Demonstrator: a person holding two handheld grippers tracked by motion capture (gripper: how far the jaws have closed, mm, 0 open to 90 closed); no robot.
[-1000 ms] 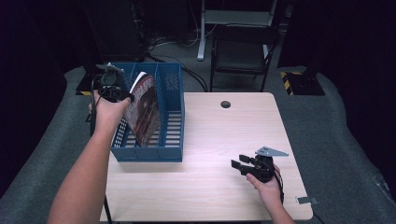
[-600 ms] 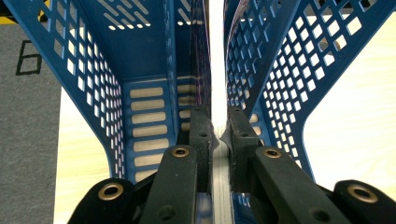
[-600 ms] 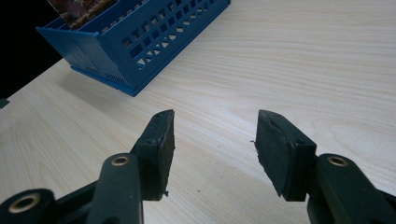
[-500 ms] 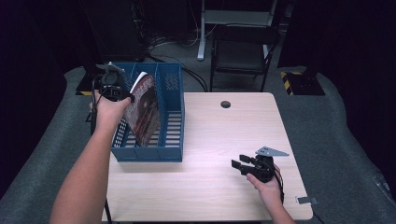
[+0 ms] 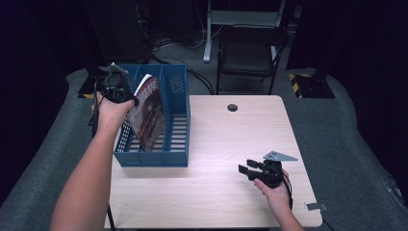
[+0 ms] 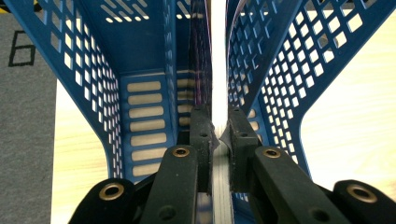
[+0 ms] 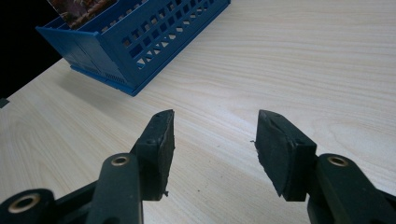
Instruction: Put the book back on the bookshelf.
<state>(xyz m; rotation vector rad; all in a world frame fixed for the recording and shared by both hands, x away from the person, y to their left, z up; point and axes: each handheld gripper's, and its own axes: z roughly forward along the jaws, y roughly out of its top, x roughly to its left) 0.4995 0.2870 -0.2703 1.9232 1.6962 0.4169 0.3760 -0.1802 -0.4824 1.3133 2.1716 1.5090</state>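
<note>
Clamped narrow on the top edge of a magazine (image 5: 146, 113), the jaws of the left gripper (image 5: 115, 89) grip it with both pads, as the left gripper view shows along the white page edge (image 6: 218, 84). That magazine stands tilted in the middle compartment of the blue file rack (image 5: 173, 159), which sits at about nine o'clock on the table (image 5: 231, 139). At roughly five o'clock, well apart from the rack, the right gripper (image 5: 246, 170) rests low over the wood, its jaws standing wide with bare tabletop between them and pointing toward nine o'clock.
</note>
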